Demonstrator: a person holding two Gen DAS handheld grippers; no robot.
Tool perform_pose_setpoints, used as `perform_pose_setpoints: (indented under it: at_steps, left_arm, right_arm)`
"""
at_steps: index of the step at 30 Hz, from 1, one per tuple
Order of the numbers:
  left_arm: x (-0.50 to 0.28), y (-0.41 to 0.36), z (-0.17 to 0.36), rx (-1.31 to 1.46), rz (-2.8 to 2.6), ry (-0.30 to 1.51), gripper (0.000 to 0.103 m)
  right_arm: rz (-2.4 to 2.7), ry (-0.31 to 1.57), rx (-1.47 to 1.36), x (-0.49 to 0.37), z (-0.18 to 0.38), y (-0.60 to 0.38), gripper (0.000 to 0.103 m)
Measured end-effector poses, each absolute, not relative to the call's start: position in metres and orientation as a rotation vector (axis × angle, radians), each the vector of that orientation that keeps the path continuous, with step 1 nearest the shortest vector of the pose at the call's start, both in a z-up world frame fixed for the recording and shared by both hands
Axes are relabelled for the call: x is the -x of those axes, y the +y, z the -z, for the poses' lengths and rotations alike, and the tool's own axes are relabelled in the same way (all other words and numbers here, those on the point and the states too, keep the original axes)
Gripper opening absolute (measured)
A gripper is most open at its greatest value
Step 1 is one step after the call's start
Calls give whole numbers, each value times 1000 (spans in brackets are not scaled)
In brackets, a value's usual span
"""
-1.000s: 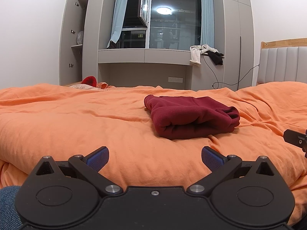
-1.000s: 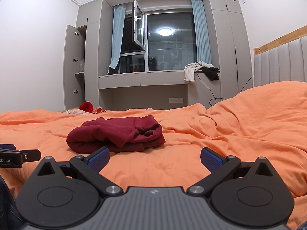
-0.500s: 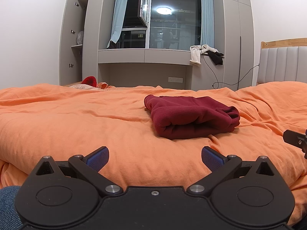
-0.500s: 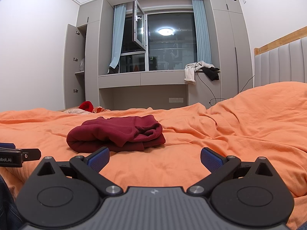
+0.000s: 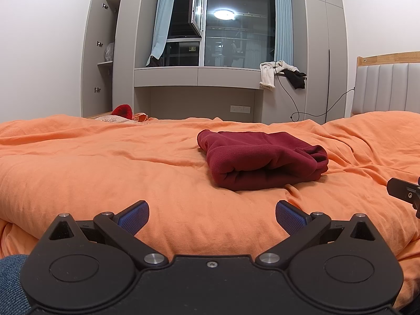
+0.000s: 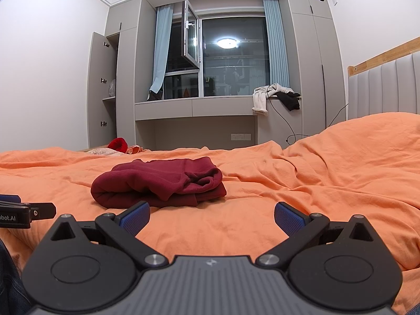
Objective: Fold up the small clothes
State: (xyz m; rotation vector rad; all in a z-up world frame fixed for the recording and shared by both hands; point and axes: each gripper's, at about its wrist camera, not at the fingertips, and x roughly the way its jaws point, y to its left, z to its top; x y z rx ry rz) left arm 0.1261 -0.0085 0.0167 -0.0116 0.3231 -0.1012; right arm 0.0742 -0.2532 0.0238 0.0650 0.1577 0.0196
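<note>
Nothing has moved since the earlier frames: both grippers sit where they were and the garment lies unchanged. Nearest, the left gripper (image 5: 212, 214) hovers low over the near edge of the orange duvet (image 5: 92, 173), its blue-padded jaws spread wide and holding nothing; a bit of denim (image 5: 11, 283) shows at its near left. The right gripper (image 6: 212, 214) is held the same way just to its right, jaws wide and empty, and each gripper's tip pokes into the edge of the other's view. Beyond them, well apart from both, the folded maroon garment (image 5: 262, 160) rests on the duvet around the middle of the bed, its rolled fold facing the grippers and a cuff end at the right. Further right the duvet rises toward a padded headboard (image 6: 386, 86). At the far left edge of the bed lies a red item (image 5: 122, 110). Against the far wall stand grey cabinets, one door open at the left, and a dark window (image 5: 236, 31) with blue curtains; white and black clothes (image 5: 281, 74) hang off the sill at the right.
</note>
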Motion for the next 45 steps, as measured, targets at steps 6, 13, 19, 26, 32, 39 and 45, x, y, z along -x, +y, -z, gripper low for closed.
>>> perform_pose_setpoints:
  at_steps: [6, 13, 19, 26, 32, 39, 45]
  left_arm:
    - [-126, -9, -17, 11, 102, 323, 102]
    - [-126, -9, -17, 8, 111, 321, 102]
    - [-127, -9, -17, 1, 121, 326, 102]
    - [-128, -10, -16, -9, 116, 329, 102]
    - [-129, -11, -16, -9, 113, 334, 102]
    - [-130, -11, -16, -10, 112, 335, 102]
    - [-130, -11, -16, -11, 112, 335, 102]
  right_arm:
    - [-20, 159, -64, -74, -23, -254, 103]
    - [-20, 159, -63, -74, -24, -253, 103]
    - [-20, 159, -62, -74, -24, -253, 103]
    - [-20, 159, -61, -74, -24, -253, 103]
    - [-20, 160, -61, -74, -24, -253, 103]
    - [-20, 160, -60, -74, -24, -253, 103]
    - [-20, 160, -60, -74, -24, -253, 103]
